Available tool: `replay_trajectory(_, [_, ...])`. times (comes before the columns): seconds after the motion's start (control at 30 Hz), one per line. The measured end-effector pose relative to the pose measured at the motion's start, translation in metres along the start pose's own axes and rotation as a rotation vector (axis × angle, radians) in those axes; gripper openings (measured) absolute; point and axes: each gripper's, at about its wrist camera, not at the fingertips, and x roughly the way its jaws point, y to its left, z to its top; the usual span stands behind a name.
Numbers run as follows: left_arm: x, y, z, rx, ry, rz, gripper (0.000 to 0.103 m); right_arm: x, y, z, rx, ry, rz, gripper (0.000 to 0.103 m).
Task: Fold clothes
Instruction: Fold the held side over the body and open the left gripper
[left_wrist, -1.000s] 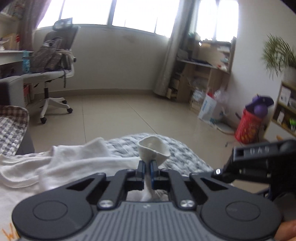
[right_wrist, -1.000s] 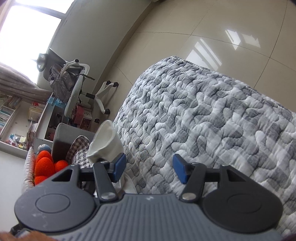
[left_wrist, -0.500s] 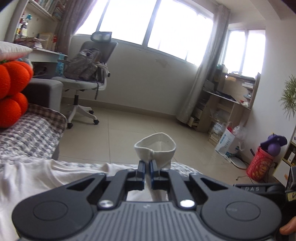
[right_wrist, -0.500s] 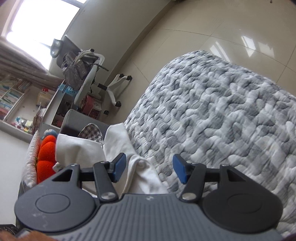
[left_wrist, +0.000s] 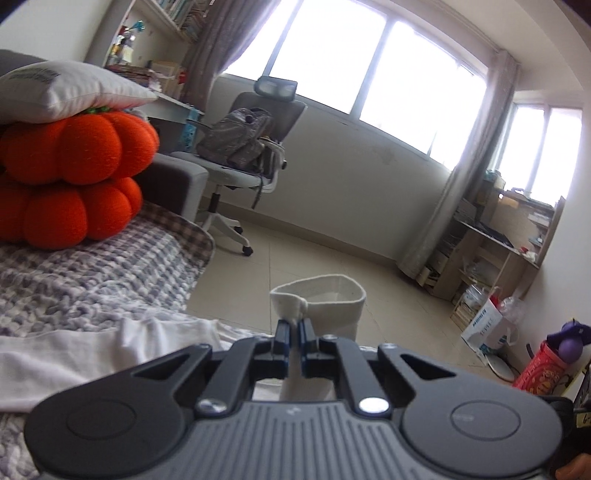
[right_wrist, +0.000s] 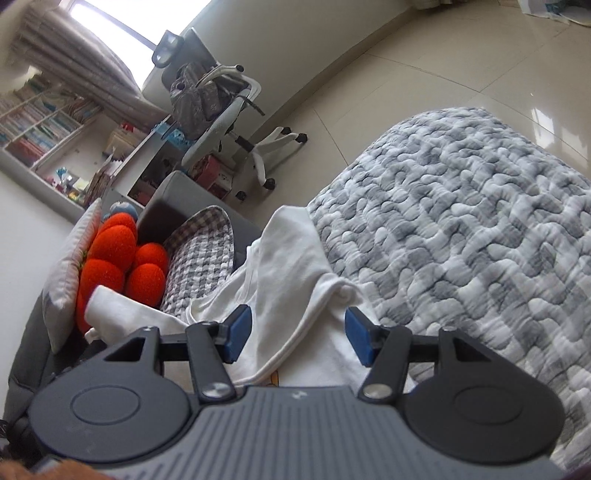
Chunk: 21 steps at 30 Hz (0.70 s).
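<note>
A white garment (right_wrist: 291, 280) lies crumpled on the grey patterned quilt (right_wrist: 461, 229). In the left wrist view my left gripper (left_wrist: 294, 326) is shut on the garment's white cuff (left_wrist: 325, 302), which stands up as an open loop just past the fingertips; more of the white garment (left_wrist: 110, 343) trails to the left over the quilt. In the right wrist view my right gripper (right_wrist: 297, 334) hangs open above the garment's folds, its blue pads (right_wrist: 238, 328) apart and touching nothing. The lifted sleeve end (right_wrist: 118, 310) shows at the left by the orange cushions.
Orange pumpkin cushions (left_wrist: 70, 177) and a white pillow (left_wrist: 59, 88) sit on a checked cover (left_wrist: 92, 266) at the left. An office chair with a backpack (left_wrist: 243, 147) stands on the tiled floor. Shelves and a red basket (left_wrist: 543, 369) line the right wall.
My left gripper has swung left and risen with the cuff still in it, bringing the orange cushions into view. My right gripper has rolled and shifted so the white garment now lies under its open fingers.
</note>
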Motion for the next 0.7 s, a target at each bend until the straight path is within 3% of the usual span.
replay_trajectory(0.43, [-0.027, 0.069, -0.011, -0.145, -0.003, 0.089, 0.005, 0.019, 0.013, -0.011, -0.029, 0.032, -0.016, 0.060])
replay_trajectory(0.7, [-0.031, 0.106, -0.024, -0.220, 0.066, 0.117, 0.005, 0.026, 0.016, -0.016, -0.023, 0.053, -0.013, 0.060])
